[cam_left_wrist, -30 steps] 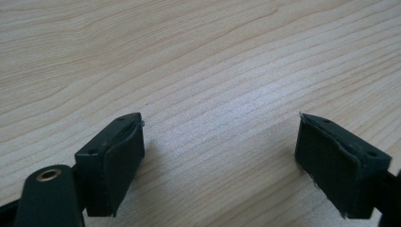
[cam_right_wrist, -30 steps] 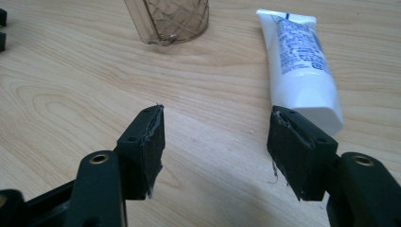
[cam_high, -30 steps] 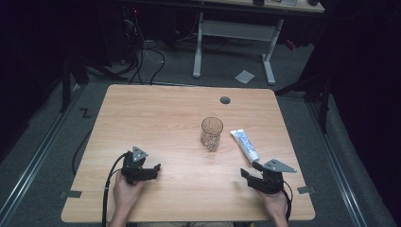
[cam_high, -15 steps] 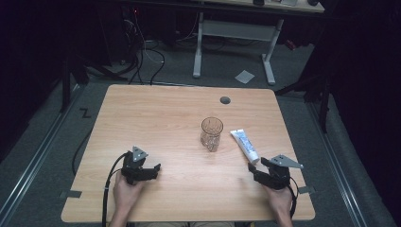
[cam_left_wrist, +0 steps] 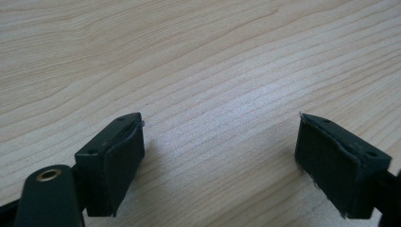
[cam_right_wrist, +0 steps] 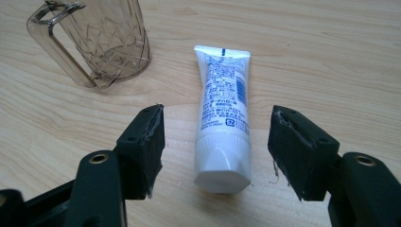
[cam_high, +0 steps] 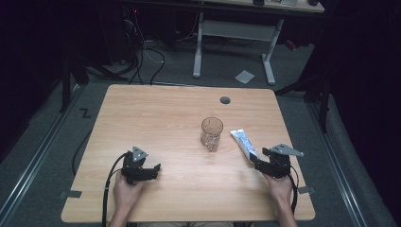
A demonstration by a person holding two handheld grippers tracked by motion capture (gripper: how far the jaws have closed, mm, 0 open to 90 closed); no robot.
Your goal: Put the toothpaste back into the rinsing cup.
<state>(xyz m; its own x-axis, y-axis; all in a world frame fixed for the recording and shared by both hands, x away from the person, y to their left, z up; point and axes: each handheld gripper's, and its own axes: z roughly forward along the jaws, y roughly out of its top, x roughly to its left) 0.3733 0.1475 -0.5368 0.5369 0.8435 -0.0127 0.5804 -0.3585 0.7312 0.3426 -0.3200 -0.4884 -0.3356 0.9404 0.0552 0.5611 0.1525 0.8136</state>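
Note:
A white tube with blue print lies flat on the wooden table, cap end toward me. My right gripper is open, its jaws standing on either side of the tube's cap end without touching it. In the high view the tube lies just ahead of the right gripper. A clear faceted glass mug stands upright left of the tube, and the same mug with its handle appears at the upper left of the right gripper view. My left gripper is open over bare wood; from above the left gripper sits at the front left.
A round grey grommet sits near the table's far edge. Beyond the table stand a white desk frame and cables on a grey floor. A paper scrap lies on the floor.
My right gripper has moved forward and turned toward the tube, so its jaws now flank the cap end. The left gripper has stayed in place.

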